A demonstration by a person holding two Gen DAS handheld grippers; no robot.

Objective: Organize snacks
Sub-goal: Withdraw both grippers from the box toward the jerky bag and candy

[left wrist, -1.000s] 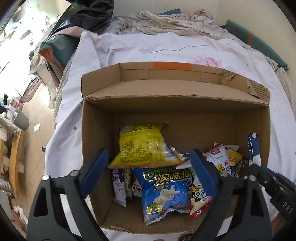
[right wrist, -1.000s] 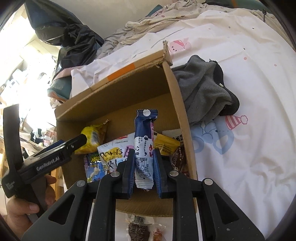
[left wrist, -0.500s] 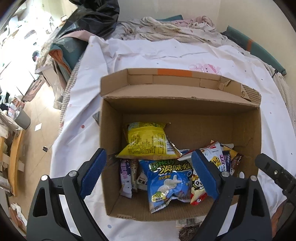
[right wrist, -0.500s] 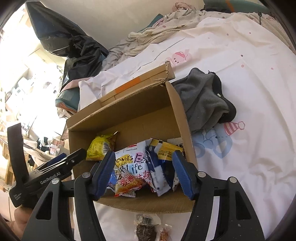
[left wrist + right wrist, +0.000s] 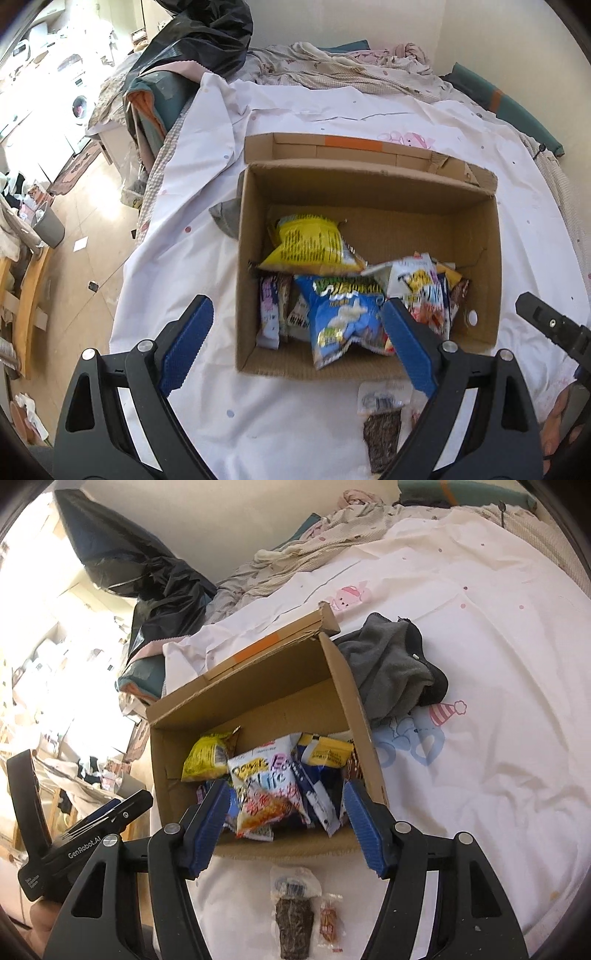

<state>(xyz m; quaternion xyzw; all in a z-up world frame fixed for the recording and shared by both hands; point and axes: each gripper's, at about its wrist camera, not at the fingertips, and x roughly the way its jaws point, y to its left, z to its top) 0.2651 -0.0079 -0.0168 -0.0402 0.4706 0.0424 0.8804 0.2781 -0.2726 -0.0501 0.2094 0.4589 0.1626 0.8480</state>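
Observation:
An open cardboard box (image 5: 369, 177) (image 5: 354, 709) sits on the white bedsheet and holds several snack packs: a yellow bag (image 5: 314, 243) (image 5: 207, 755), a blue bag (image 5: 343, 314), a white and red bag (image 5: 266, 786) and a dark blue wrapper (image 5: 317, 797) lying among them. Two small packs lie on the sheet in front of the box: a dark one (image 5: 382, 428) (image 5: 293, 912) and a small red one (image 5: 328, 915). My left gripper (image 5: 295, 347) hovers open above the box's near left corner. My right gripper (image 5: 284, 823) stands open above the box's near edge with nothing between its fingers.
A grey garment (image 5: 391, 672) lies right of the box. Black plastic bags (image 5: 199, 40) and crumpled bedding (image 5: 343, 70) are at the head of the bed. The bed's left edge drops to the floor (image 5: 85, 221). A hand (image 5: 40, 919) holds the left gripper.
The right gripper let go of the dark blue wrapper, which now lies in the box. Both grippers have pulled back and up from the box, revealing the two small packs on the sheet.

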